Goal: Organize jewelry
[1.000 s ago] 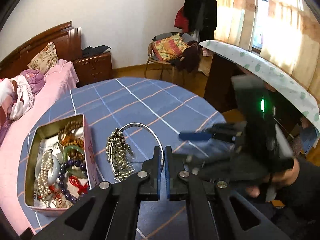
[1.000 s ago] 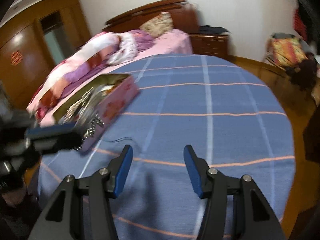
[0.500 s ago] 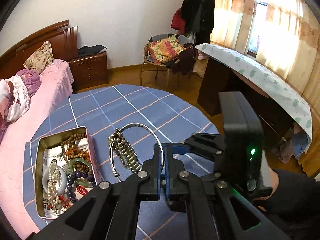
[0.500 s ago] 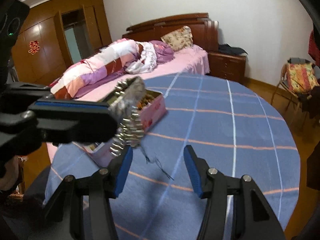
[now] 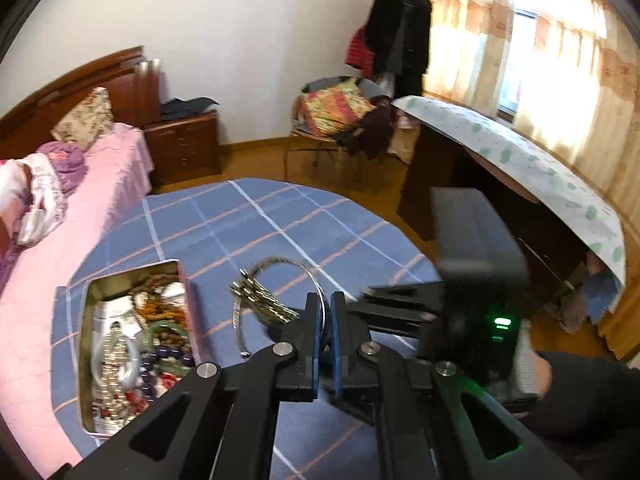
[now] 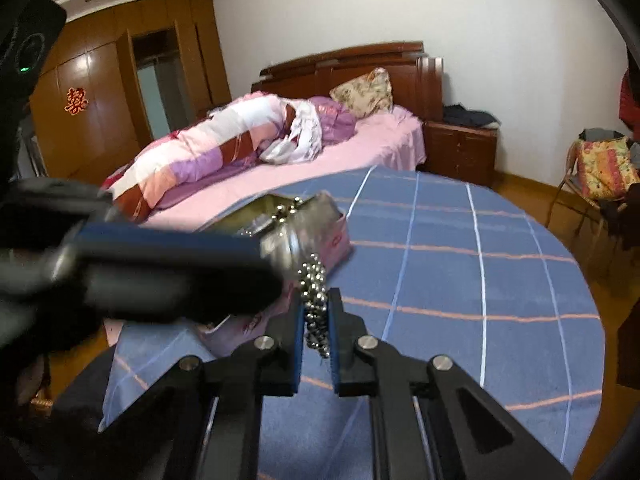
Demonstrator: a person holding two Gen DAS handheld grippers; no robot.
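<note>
While the left gripper point(image 5: 325, 312) pinched the silver necklace point(image 5: 262, 300) by its thin hoop above the blue checked table point(image 5: 248, 220), the right gripper point(image 6: 315, 320) had closed on its dangling bead cluster, beside the open jewelry tin point(image 5: 86, 320) near the bed point(image 6: 320, 148).

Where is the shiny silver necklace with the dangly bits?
The silver hoop necklace with dangling charms hangs in the air, pinched by the left hand-held gripper, just right of the open tin box of jewelry, above the blue checked tablecloth.
</note>
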